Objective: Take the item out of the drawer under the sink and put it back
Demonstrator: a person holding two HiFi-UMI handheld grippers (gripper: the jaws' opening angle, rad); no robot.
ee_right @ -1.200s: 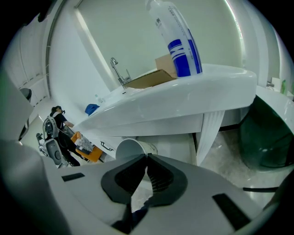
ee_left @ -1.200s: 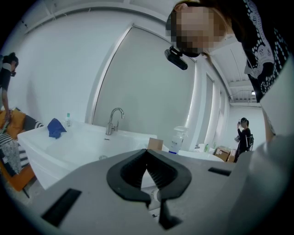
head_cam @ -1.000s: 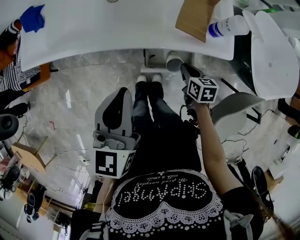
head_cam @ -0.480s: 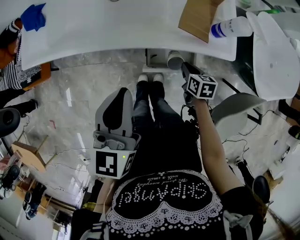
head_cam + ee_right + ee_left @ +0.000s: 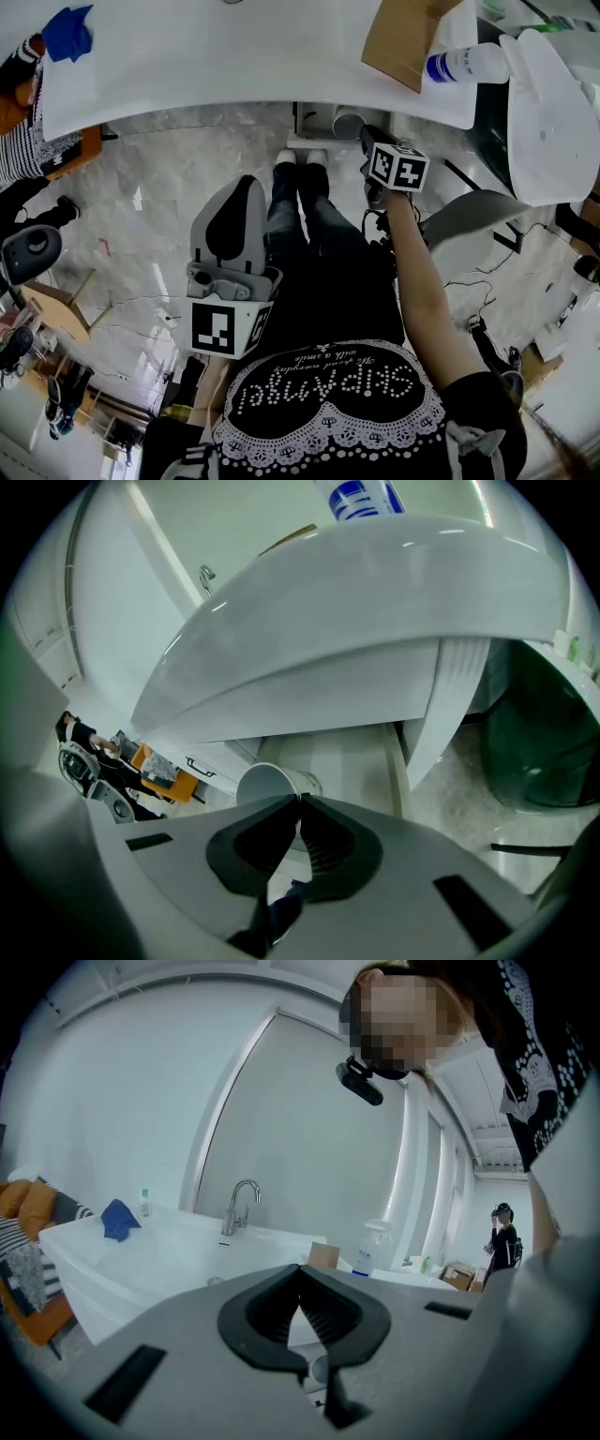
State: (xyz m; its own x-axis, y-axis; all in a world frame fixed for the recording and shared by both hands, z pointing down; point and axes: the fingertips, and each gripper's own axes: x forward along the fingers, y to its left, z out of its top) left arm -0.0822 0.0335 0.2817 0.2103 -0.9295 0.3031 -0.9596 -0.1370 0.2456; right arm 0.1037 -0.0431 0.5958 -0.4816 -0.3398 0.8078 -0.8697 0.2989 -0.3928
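A white paper cup (image 5: 348, 122) lies on its side just under the front edge of the sink counter (image 5: 234, 66), over the open white drawer (image 5: 305, 120). My right gripper (image 5: 366, 134) reaches up to it from below right, shut on the cup's rim. In the right gripper view the cup (image 5: 267, 782) opens toward the camera, its lower rim at the closed tips of my right gripper (image 5: 298, 801), with the drawer (image 5: 347, 757) behind it. My left gripper (image 5: 246, 180) hangs at the person's left side, shut and empty. The left gripper view shows that gripper (image 5: 300, 1269) pointing at the sink.
On the counter stand a spray bottle (image 5: 464, 64), a cardboard box (image 5: 403, 37) and a blue cloth (image 5: 67, 36). The faucet (image 5: 242, 1206) rises at the sink's back. A white rounded unit (image 5: 548, 112) and a grey seat (image 5: 464, 220) crowd the right; cables trail on the floor.
My right gripper has crept a little up and left toward the counter edge, still at the cup. The left gripper has stayed where it was.
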